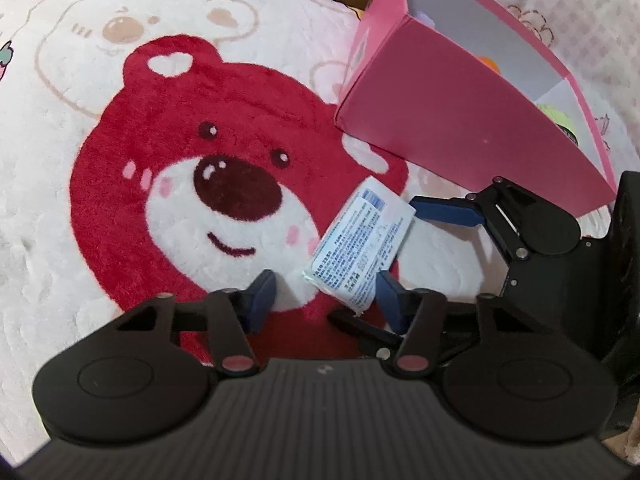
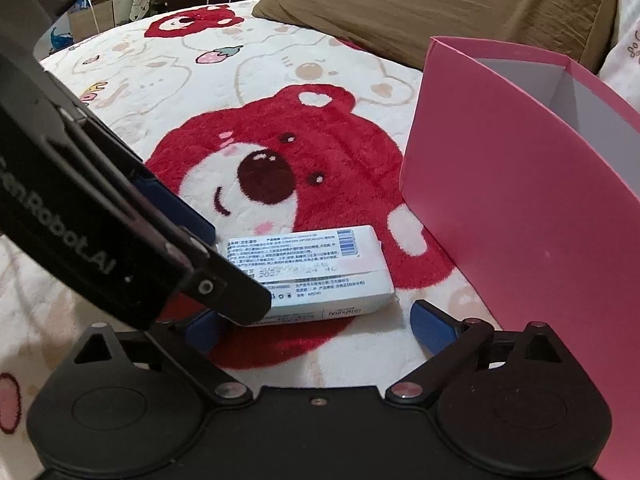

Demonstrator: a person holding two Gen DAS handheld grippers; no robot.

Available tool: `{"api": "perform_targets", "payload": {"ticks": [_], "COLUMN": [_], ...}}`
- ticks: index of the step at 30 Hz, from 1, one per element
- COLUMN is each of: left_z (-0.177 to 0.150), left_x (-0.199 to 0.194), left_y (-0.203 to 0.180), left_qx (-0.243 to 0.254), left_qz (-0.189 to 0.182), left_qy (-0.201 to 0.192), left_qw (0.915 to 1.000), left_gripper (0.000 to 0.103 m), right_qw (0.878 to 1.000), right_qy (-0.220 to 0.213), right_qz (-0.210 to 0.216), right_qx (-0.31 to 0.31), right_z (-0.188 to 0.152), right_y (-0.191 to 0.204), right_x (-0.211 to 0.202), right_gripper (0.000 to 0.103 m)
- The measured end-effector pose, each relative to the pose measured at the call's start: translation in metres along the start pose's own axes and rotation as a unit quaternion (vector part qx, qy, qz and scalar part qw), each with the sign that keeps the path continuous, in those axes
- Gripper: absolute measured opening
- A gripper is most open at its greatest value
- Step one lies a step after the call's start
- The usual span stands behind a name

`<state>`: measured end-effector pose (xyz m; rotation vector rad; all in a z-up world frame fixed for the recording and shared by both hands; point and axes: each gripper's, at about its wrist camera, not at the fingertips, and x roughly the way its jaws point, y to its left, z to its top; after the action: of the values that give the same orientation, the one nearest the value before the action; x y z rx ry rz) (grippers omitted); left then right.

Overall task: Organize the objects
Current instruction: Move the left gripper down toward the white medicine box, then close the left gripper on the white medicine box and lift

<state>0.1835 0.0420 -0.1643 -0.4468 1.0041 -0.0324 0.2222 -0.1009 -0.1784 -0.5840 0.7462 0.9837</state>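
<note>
A small white wipes pack [image 1: 360, 248] [image 2: 312, 264] with blue print lies flat on the red bear rug [image 1: 160, 184]. My left gripper [image 1: 326, 298] straddles the pack's near end. Its right pad touches the pack, while a strip of rug shows between the left pad and the pack. From the right, a blue finger [image 1: 444, 213] of my right gripper reaches the pack's far end. In the right wrist view my right gripper [image 2: 316, 326] stands wide open around the pack's long side. The left gripper's black arm and blue finger [image 2: 176, 208] cover the pack's left end there.
An open pink box [image 1: 460, 120] [image 2: 520, 220] with a white inside stands just right of the pack, with orange and yellow-green items in it. A brown pillow [image 2: 440, 8] lies behind the rug. The soft rug spreads out to the left.
</note>
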Motion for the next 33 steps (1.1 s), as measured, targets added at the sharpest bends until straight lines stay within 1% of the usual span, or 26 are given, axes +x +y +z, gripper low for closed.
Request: {"api": "perform_targets", "payload": {"ticks": [2, 4, 8, 11, 14, 15, 16, 19, 23, 26, 28, 30, 33], "left_z": [0.001, 0.002, 0.0, 0.001, 0.001, 0.001, 0.0, 0.0, 0.001, 0.003, 0.002, 0.003, 0.003], "left_x": [-0.001, -0.003, -0.002, -0.002, -0.003, -0.003, -0.004, -0.003, 0.0, 0.003, 0.003, 0.002, -0.001], "left_y": [0.003, 0.005, 0.003, 0.003, 0.006, 0.008, 0.011, 0.016, 0.022, 0.024, 0.025, 0.024, 0.023], "left_qx": [-0.008, -0.018, -0.011, -0.017, -0.035, -0.042, -0.051, -0.065, -0.087, -0.093, -0.098, -0.096, -0.093], "left_qz": [-0.003, -0.015, -0.012, -0.012, -0.016, -0.017, -0.017, -0.021, -0.037, -0.042, -0.043, -0.041, -0.044], "left_qy": [-0.007, -0.013, -0.018, -0.015, 0.001, 0.005, 0.006, -0.002, -0.011, -0.016, -0.02, -0.024, -0.03], "left_qw": [0.9999, 0.9996, 0.9997, 0.9997, 0.9992, 0.999, 0.9985, 0.9977, 0.9954, 0.9946, 0.9941, 0.9942, 0.9942], "left_gripper": [0.041, 0.033, 0.033, 0.033, 0.034, 0.035, 0.036, 0.036, 0.032, 0.032, 0.032, 0.031, 0.029], "right_qw": [1.0, 1.0, 1.0, 1.0, 1.0, 1.0, 1.0, 1.0, 0.999, 0.998, 0.997, 0.995, 0.989], "right_qy": [-0.004, -0.008, -0.008, -0.011, -0.013, -0.013, -0.013, -0.012, -0.005, 0.0, 0.003, 0.002, 0.005], "right_qz": [0.001, 0.002, -0.001, -0.007, -0.001, 0.0, 0.002, 0.005, 0.003, 0.017, 0.017, 0.021, 0.033], "right_qx": [-0.001, 0.0, 0.0, -0.006, -0.007, -0.002, 0.002, 0.01, 0.037, 0.061, 0.075, 0.099, 0.143], "right_z": [0.001, 0.002, 0.006, 0.007, 0.008, 0.009, 0.009, 0.01, 0.012, 0.01, 0.009, 0.009, 0.01], "right_y": [-0.001, -0.002, -0.002, 0.002, 0.003, 0.002, 0.001, 0.001, 0.002, 0.003, 0.003, 0.0, -0.009], "right_x": [0.002, 0.004, 0.01, 0.008, 0.006, 0.006, 0.005, 0.005, 0.005, 0.003, 0.004, 0.003, -0.001], "right_gripper": [0.1, 0.1, 0.1, 0.099, 0.095, 0.095, 0.094, 0.089, 0.087, 0.087, 0.087, 0.087, 0.084]}}
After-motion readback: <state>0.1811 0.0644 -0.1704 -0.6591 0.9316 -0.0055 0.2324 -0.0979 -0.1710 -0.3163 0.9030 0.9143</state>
